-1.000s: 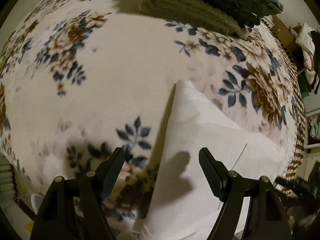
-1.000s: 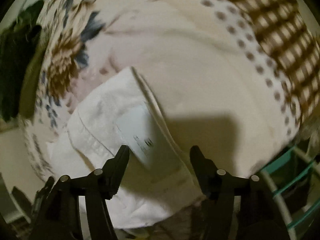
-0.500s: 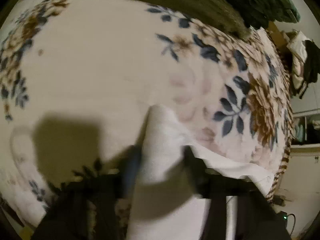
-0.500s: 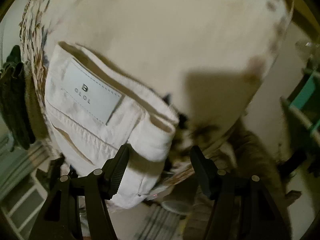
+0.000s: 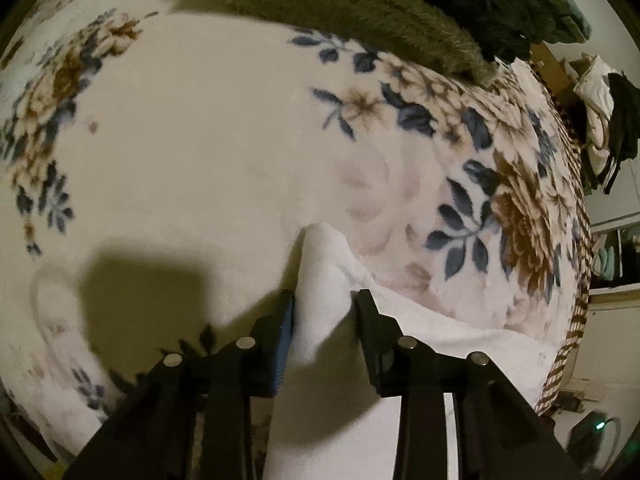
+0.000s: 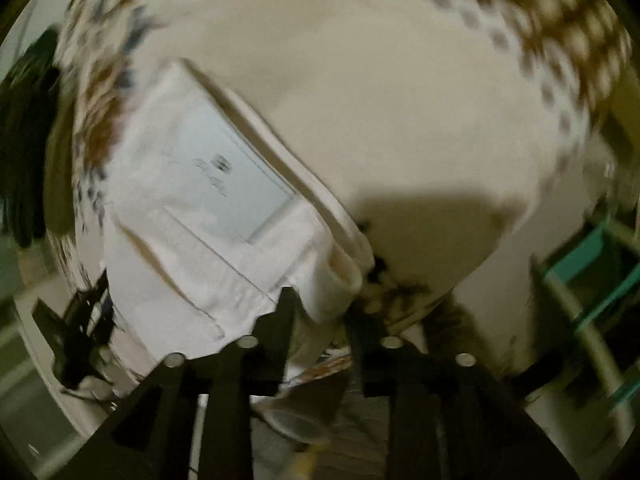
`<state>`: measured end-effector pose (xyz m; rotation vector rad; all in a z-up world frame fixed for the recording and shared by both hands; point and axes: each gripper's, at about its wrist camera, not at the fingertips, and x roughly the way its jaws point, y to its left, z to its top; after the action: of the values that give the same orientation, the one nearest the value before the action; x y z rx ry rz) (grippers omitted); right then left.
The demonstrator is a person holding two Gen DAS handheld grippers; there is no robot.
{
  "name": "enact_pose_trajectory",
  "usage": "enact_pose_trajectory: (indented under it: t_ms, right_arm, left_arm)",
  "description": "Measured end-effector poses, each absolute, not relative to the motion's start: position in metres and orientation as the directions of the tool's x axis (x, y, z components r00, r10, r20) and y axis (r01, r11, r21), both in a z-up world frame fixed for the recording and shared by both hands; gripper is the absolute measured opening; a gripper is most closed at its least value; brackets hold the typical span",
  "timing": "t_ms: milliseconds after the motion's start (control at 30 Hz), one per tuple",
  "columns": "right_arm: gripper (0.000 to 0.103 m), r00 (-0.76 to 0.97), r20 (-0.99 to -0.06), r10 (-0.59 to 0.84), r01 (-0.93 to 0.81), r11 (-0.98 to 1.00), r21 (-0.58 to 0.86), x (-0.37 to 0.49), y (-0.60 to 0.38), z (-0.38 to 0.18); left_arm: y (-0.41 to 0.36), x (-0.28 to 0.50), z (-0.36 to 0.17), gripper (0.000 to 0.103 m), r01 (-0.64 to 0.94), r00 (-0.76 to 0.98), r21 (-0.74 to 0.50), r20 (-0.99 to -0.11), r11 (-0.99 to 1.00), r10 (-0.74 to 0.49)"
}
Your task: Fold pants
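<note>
Floral fleece blanket [image 5: 208, 152] covers the bed under both of my tongs. Nearest, my left tongs [image 5: 325, 312] are clamped on a bunched corner of the white pants [image 5: 324, 280], which trail off to their right. My right tongs [image 6: 320, 308] pinch the waistband end of the pants [image 6: 192, 240]; the view is blurred. Just ahead lies their pale label [image 6: 236, 184]. Farthest beyond the left tongs sits dark green clothing [image 5: 500, 4].

My right view is smeared; the label [image 6: 236, 176] beyond my right tongs [image 6: 322, 312] is unreadable, pants [image 5: 320, 420] cut off below
</note>
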<state>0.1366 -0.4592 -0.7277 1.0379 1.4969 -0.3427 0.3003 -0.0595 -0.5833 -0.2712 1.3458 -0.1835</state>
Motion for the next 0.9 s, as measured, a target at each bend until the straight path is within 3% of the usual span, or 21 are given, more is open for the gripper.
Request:
enact_pose_trajectory:
  t_ms: [33,67,133,167,567,633,667,700,733,800,900]
  right_arm:
    - [0.061,0.135,-0.912,0.387,0.74,0.573,0.352,0.141,-0.463,-0.721]
    - [0.077,0.179,-0.911,0.372,0.713,0.588,0.381,0.15,-0.468,-0.712]
    - [0.081,0.225,-0.904,0.363,0.68,0.606,0.412,0.164,-0.473,-0.705]
    - [0.081,0.234,-0.905,0.355,0.669,0.617,0.415,0.176,-0.477,-0.703]
    - [0.079,0.228,-0.878,0.42,0.567,0.676,0.47,0.267,-0.492,-0.742]
    - [0.07,0.236,-0.87,0.433,0.556,0.675,0.486,0.262,-0.492,-0.741]
    - [0.06,0.226,-0.878,0.421,0.552,0.688,0.472,0.261,-0.491,-0.74]
    - [0.042,0.218,-0.886,0.41,0.543,0.703,0.459,0.26,-0.49,-0.739]
    - [0.038,0.21,-0.892,0.401,0.535,0.716,0.448,0.26,-0.489,-0.739]
    - [0.028,0.215,-0.901,0.377,0.521,0.736,0.432,0.257,-0.487,-0.736]
    - [0.023,0.222,-0.92,0.323,0.5,0.772,0.391,0.259,-0.48,-0.728]
  left_arm:
    - [-0.06,0.299,-0.582,0.035,-0.023,0.212,-0.289,-0.937,0.957,-0.278]
    - [-0.063,0.298,-0.581,0.047,-0.018,0.201,-0.27,-0.944,0.963,-0.261]
    - [-0.07,0.294,-0.582,0.067,0.007,0.185,-0.237,-0.954,0.971,-0.234]
    - [-0.075,0.292,-0.582,0.073,0.029,0.187,-0.217,-0.958,0.976,-0.219]
    - [-0.08,0.288,-0.595,0.075,0.052,0.185,-0.175,-0.966,0.983,-0.182]
    - [-0.081,0.29,-0.596,0.074,0.057,0.186,-0.174,-0.966,0.983,-0.181]
    - [-0.081,0.29,-0.596,0.072,0.061,0.188,-0.172,-0.965,0.983,-0.181]
    - [-0.082,0.291,-0.596,0.066,0.066,0.189,-0.179,-0.964,0.982,-0.189]
    - [-0.083,0.292,-0.596,0.048,0.074,0.189,-0.195,-0.96,0.978,-0.206]
    - [-0.09,0.297,-0.596,0.043,0.088,0.201,-0.174,-0.961,0.981,-0.189]
    - [-0.091,0.299,-0.595,0.034,0.095,0.218,-0.169,-0.958,0.981,-0.186]
